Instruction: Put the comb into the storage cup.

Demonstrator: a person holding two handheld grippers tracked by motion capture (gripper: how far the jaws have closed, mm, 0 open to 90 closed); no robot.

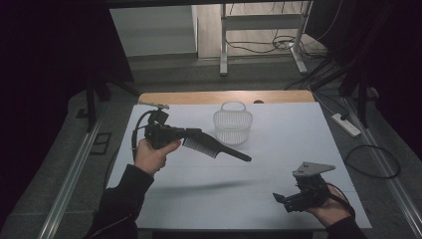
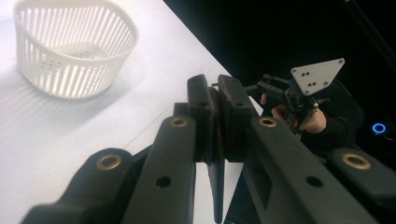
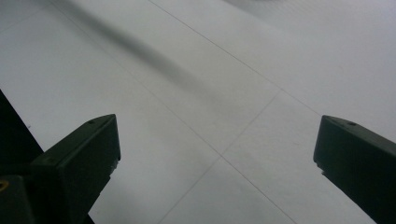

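Note:
My left gripper (image 1: 191, 133) hovers over the table's left half, shut on the toothed end of a black comb (image 1: 224, 149). The comb's thin handle points right and toward me, and its shadow lies on the white table (image 1: 278, 144) below. In the left gripper view the jaws of this gripper (image 2: 215, 93) press together on the comb (image 2: 217, 186), seen edge-on. My right gripper (image 1: 281, 201) sits low at the near right corner, open and holding nothing. In its own view the right gripper (image 3: 217, 154) has wide-apart jaws over bare white table (image 3: 210, 93).
A white slatted basket (image 1: 233, 123) with a handle stands at the back centre of the table, just beyond the comb, and also appears as the basket (image 2: 74, 56) ahead of the left jaws. A power strip (image 1: 346, 124) and cables lie on the floor to the right.

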